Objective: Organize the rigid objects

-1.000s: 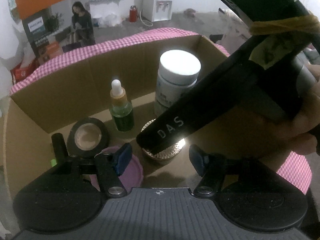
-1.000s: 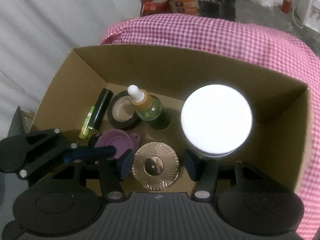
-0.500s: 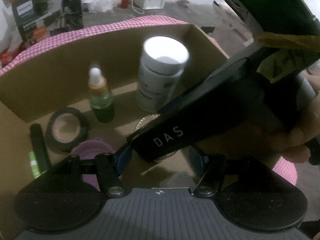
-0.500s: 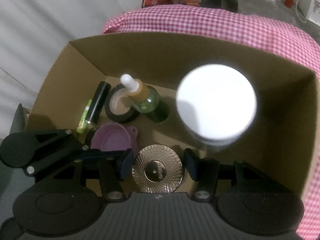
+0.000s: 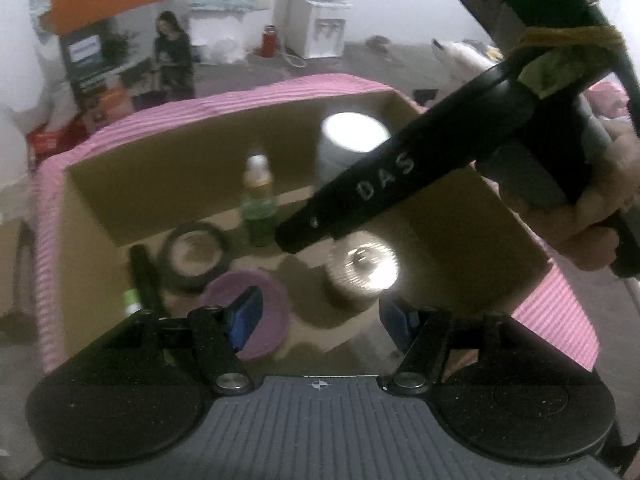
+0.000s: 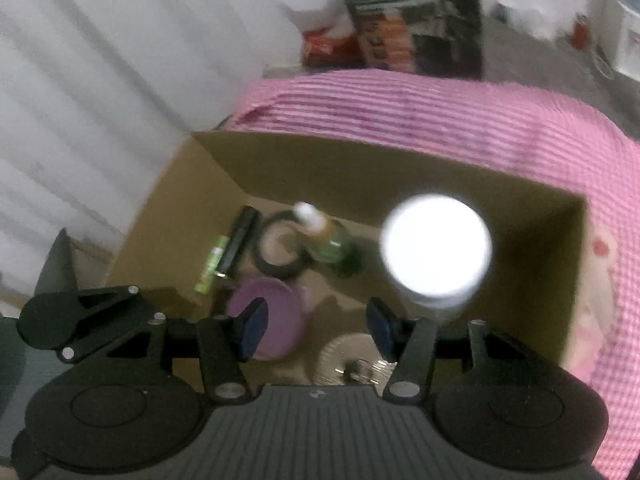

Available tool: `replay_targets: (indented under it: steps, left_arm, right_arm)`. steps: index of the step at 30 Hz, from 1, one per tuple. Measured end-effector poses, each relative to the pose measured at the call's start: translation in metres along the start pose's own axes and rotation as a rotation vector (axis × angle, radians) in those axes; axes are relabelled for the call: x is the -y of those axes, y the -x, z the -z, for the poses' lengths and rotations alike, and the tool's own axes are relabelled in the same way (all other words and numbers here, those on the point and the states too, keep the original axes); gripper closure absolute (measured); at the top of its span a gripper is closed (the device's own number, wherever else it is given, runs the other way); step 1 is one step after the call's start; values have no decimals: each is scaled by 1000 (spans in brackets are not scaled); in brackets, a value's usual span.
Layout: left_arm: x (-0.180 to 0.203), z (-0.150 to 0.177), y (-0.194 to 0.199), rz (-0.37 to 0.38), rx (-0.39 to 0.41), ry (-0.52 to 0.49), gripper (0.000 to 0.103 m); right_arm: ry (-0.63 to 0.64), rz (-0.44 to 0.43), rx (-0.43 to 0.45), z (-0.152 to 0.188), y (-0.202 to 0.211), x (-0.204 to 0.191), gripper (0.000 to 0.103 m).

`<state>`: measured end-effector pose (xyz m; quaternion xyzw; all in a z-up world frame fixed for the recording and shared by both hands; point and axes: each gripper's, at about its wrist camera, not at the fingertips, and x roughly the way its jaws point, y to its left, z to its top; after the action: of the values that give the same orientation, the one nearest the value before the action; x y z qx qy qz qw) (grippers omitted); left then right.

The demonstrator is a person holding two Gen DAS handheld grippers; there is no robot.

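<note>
A cardboard box (image 5: pixel 192 168) (image 6: pixel 360 168) holds a white-capped jar (image 5: pixel 352 136) (image 6: pixel 436 248), a green dropper bottle (image 5: pixel 258 204) (image 6: pixel 324 236), a black tape roll (image 5: pixel 196 254) (image 6: pixel 280 252), a purple lid (image 5: pixel 256 320) (image 6: pixel 280 320), a shiny gold round tin (image 5: pixel 364 268) (image 6: pixel 352 360) and a black-and-green tube (image 5: pixel 138 280) (image 6: pixel 232 252). My left gripper (image 5: pixel 320 320) is open and empty above the box's near side. My right gripper (image 6: pixel 316 326) is open and empty above the gold tin; its body (image 5: pixel 400 184) crosses the left wrist view.
The box stands on a pink checked cloth (image 5: pixel 560 312) (image 6: pixel 440 108). A white corrugated wall (image 6: pixel 100 100) is to the left. Beyond the table are a printed carton (image 5: pixel 92 64), a water dispenser (image 5: pixel 320 20) and a grey floor.
Both grippers have pulled up and back from the box, so its contents look smaller. The gold tin, between my right fingers before, now lies free on the box floor.
</note>
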<state>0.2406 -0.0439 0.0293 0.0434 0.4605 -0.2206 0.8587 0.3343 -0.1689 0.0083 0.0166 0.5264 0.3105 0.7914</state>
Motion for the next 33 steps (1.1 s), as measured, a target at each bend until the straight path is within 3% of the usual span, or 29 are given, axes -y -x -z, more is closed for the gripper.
replay_targets:
  steps: [5,14,18,26,29,33]
  left_arm:
    - [-14,8,9,-13,-5,17,38]
    - [-31,18,26,14,14,61,38]
    - [-33,24,35,19,38,64,38]
    - [-36,37,52,26,86,81,36]
    - [-40,41,59,26,103,91,33]
    - [-43,48,72,11,139,101,20]
  right_arm:
    - [41,-39,-99,-6,-38,-21,67]
    - [32,-67,-229,-12,-83,-30,71]
    - [40,-29,-284,-6,-97,-28,72]
    - [34,56,-315,5,-80,-18,75]
    - [18,17,-291,3,-69,-18,75]
    - [87,-56,-200,-8,-53,-42,74]
